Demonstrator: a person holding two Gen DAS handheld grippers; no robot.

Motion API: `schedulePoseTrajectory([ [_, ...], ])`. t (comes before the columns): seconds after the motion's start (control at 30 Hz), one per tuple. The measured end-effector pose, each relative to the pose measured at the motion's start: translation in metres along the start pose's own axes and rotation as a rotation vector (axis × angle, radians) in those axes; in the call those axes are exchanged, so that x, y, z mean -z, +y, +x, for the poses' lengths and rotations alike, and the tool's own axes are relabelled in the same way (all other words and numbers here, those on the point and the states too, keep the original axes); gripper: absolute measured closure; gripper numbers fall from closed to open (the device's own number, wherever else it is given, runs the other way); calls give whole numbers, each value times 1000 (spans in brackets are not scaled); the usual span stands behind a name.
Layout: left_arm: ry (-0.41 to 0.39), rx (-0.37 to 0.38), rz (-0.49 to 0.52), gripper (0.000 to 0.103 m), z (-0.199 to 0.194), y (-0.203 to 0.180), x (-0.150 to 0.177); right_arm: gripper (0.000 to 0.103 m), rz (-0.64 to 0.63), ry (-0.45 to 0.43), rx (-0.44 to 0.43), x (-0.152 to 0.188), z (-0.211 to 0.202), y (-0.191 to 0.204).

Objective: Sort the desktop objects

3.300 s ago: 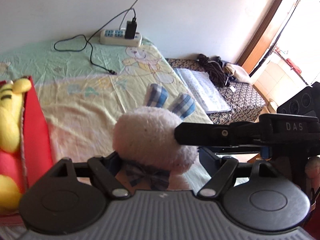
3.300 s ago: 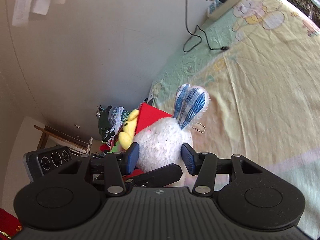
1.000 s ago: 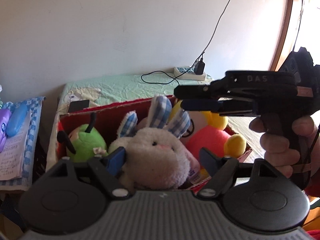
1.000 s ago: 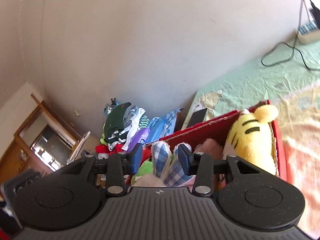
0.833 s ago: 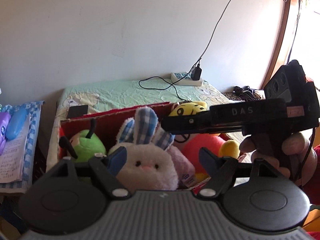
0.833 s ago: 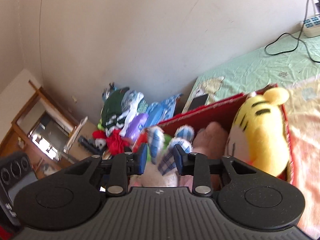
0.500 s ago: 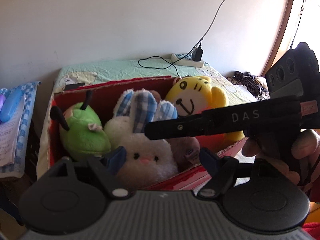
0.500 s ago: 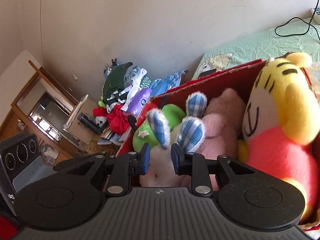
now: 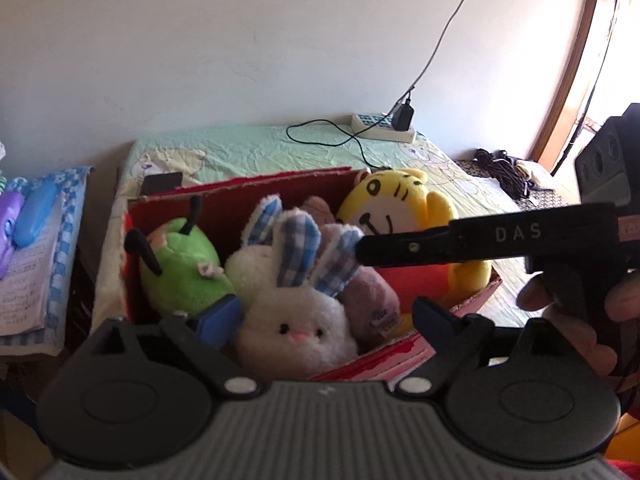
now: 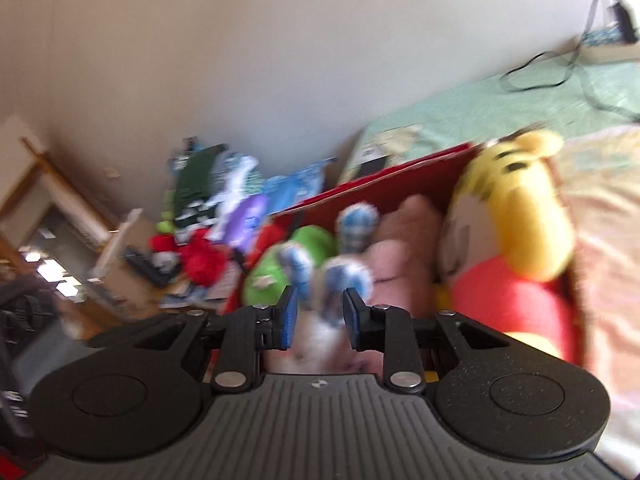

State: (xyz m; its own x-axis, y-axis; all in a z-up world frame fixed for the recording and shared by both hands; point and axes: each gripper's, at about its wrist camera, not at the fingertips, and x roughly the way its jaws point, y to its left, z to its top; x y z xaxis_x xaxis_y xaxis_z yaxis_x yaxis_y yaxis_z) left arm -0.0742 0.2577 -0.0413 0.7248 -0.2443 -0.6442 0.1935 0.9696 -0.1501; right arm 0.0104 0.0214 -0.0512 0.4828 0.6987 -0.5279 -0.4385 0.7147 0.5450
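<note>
You've lowered the white bunny plush [image 9: 296,320] into the red box [image 9: 452,308] beside the green toy [image 9: 180,272], your left gripper [image 9: 324,316] spread wide and empty, your right gripper [image 10: 318,312] nearly clenched with nothing gripped, so this item looks sorted.

A plain pale wall [image 9: 224,48] rises behind a bed covered with a green and yellow cartoon-print sheet [image 9: 248,152]. A white power strip [image 9: 380,130] lies on it at the wall, with a black cable trailing across the sheet. Bright daylight comes through a wooden-framed doorway [image 9: 576,76] at right. A wooden cabinet [image 10: 48,196] stands at far left.
</note>
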Motion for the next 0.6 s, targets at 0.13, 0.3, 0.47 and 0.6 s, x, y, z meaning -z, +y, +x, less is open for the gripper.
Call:
schedulePoseTrajectory([
  [0.13, -17, -48, -12, 4, -14, 0, -15, 75, 1, -32, 161, -2, -19, 9],
  [0.3, 2, -103, 23, 4, -14, -11, -20, 74, -14, -59, 267, 14, -33, 10],
  [0.47, 27, -156, 15, 4, -11, -15, -12, 74, -22, -61, 268, 17, -31, 6],
  [0.6, 68, -250, -41, 4, -4, -14, -14, 74, -11, -57, 246, 16, -24, 7],
])
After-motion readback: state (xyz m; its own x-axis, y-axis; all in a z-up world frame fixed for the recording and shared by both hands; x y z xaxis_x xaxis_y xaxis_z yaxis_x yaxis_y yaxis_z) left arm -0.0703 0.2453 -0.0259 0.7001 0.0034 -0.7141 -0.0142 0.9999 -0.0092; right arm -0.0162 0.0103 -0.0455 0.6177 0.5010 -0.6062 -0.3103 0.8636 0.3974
